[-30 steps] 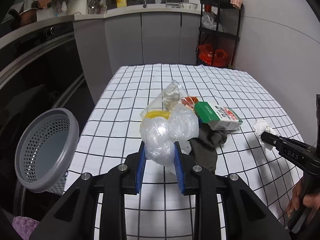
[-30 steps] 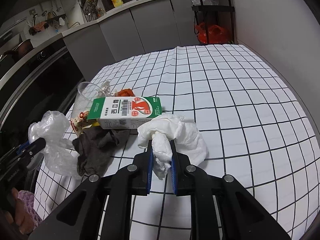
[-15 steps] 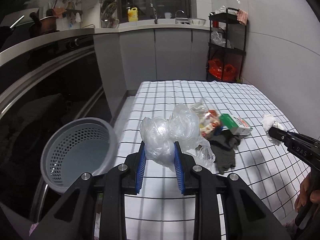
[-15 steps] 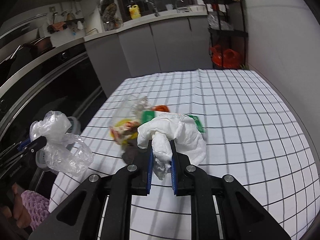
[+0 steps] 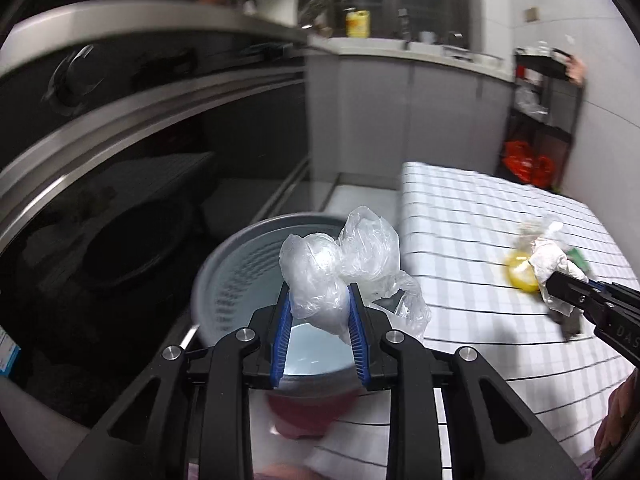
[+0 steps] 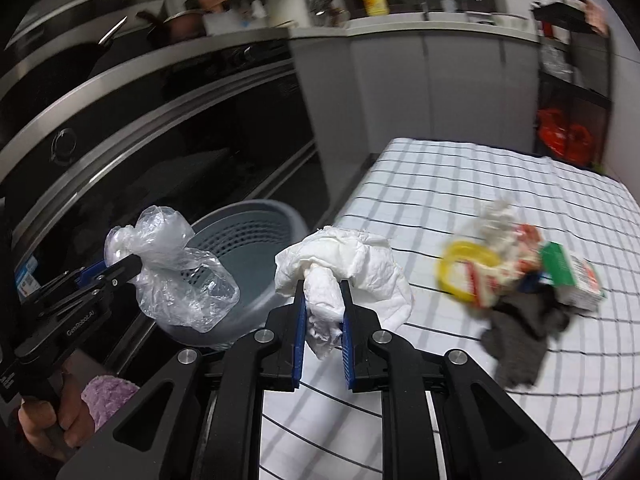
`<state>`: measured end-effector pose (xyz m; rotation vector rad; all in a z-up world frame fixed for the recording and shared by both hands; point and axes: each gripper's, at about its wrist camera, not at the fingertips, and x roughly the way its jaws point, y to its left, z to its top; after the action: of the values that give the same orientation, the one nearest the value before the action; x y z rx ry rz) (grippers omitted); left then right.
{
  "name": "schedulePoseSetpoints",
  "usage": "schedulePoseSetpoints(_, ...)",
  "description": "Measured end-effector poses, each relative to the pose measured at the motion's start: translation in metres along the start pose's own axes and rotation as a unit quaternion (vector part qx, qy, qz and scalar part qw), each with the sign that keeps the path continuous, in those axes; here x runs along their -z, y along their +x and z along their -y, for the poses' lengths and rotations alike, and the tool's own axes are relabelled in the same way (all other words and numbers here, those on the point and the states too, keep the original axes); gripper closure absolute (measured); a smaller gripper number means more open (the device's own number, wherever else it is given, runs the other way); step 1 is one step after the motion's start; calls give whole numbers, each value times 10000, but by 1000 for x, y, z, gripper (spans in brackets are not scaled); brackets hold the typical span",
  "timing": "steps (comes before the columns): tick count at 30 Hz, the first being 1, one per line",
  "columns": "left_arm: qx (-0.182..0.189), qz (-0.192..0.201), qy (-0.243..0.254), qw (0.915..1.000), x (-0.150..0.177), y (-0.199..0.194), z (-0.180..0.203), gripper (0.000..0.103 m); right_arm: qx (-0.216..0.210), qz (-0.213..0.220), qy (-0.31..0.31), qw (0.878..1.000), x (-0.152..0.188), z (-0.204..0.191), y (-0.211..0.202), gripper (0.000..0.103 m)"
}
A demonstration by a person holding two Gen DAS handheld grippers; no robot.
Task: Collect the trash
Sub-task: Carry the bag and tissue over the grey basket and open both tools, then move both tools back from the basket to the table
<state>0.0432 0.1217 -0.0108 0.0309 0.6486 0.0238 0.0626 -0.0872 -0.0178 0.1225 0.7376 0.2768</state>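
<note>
My left gripper (image 5: 318, 304) is shut on a crumpled clear plastic bag (image 5: 340, 268) and hangs right over the open mouth of the grey perforated bin (image 5: 224, 280). In the right wrist view the same bag (image 6: 168, 268) dangles over the bin (image 6: 248, 236). A wad of white tissue (image 6: 340, 268) is clamped in my right gripper (image 6: 323, 304), shut, above the table's left edge beside the bin. The left wrist view shows that tissue (image 5: 550, 262) to the right.
A checked tablecloth (image 6: 460, 184) covers the table. On it lie a yellow ring (image 6: 464, 268), a green carton (image 6: 572, 272), a dark cloth (image 6: 520, 336) and wrappers. Dark oven fronts (image 6: 140, 152) run along the left. A black shelf rack (image 5: 540, 120) stands at the back.
Both grippers swung left with their loads, from over the trash pile to the table's left edge. The left one now hangs over the bin, which looks much nearer.
</note>
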Motion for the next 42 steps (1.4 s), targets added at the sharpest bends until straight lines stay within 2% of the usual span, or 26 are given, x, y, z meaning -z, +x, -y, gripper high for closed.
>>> schedulePoseSetpoints(5,-247,-105,-140,9995,-1,24,-38,77,-292,-252,-229,9990,-13,-39,43,88)
schedulePoseSetpoints(12,-336,-285,-311,9985,0,67,-61,76,-452,-556,-450,9964,-28,-81,100,88)
schedulePoseSetpoints(19,-247,-593,-456,9969,5,98,-69,75,-422,-807,-469,9947,-27,-88,137,88)
schedulePoseSetpoints(24,-223,-691,-549,9958,8,105,-76,74,-393,-906,-435,9942,-28,-85,150,87)
schedulePoseSetpoints(28,-168,-742,-696,9947,9,107,-82,71,-355,-907,-444,9943,-28,-83,153,80)
schedulePoseSetpoints(29,-161,-743,-717,9945,9,107,-83,70,-341,-887,-454,9944,-28,-83,152,75)
schedulePoseSetpoints(31,-174,-741,-752,9943,9,107,-83,60,-317,-808,-461,9952,-28,-84,146,59)
schedulePoseSetpoints(33,-197,-688,-785,9943,9,105,-85,45,-303,-722,-454,9959,-29,-83,143,51)
schedulePoseSetpoints(42,-189,-614,-802,9947,8,101,-85,42,-276,-691,-391,9965,-29,-78,138,49)
